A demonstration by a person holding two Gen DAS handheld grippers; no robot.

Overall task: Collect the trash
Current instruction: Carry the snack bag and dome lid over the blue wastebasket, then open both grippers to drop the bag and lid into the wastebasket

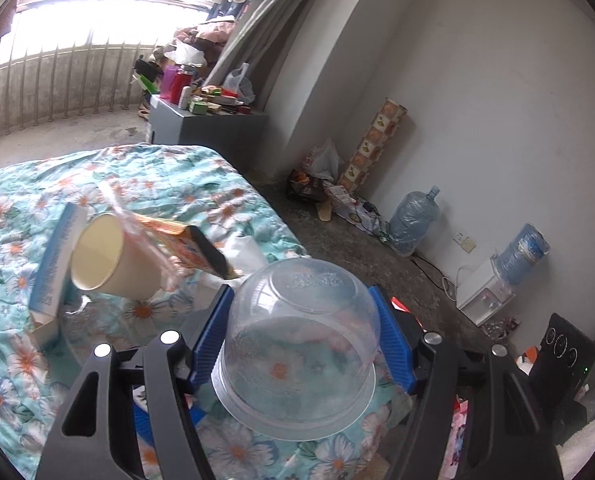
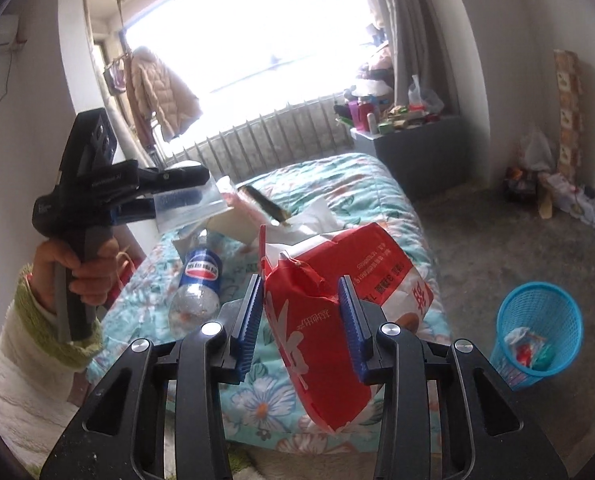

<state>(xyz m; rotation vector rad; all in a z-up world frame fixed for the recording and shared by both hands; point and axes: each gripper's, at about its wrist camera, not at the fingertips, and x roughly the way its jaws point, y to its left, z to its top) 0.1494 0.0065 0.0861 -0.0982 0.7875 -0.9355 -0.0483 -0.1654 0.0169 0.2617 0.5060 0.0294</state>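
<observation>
My left gripper (image 1: 301, 300) is shut on a clear plastic bowl (image 1: 297, 344), held upside down above the floral bed cover (image 1: 9, 360). It also shows in the right wrist view (image 2: 177, 204), raised at the left with the bowl (image 2: 189, 208) in it. My right gripper (image 2: 301, 292) is shut on a red and white snack bag (image 2: 317, 340), lifted over the bed's near edge. A paper cup (image 1: 113, 260), an orange box (image 1: 185, 248), a blue-white carton (image 1: 57, 264), tissues (image 1: 245, 252) and a Pepsi bottle (image 2: 197, 284) lie on the bed. A blue mesh bin (image 2: 537, 332) with some trash stands on the floor at the right.
A grey cabinet (image 2: 413, 148) loaded with bottles and boxes stands beyond the bed by the curtain. Bags and clutter (image 2: 545, 188) lie along the right wall. Water jugs (image 1: 413, 216) and a dispenser (image 1: 485, 296) stand by the wall. The floor is bare concrete (image 2: 477, 248).
</observation>
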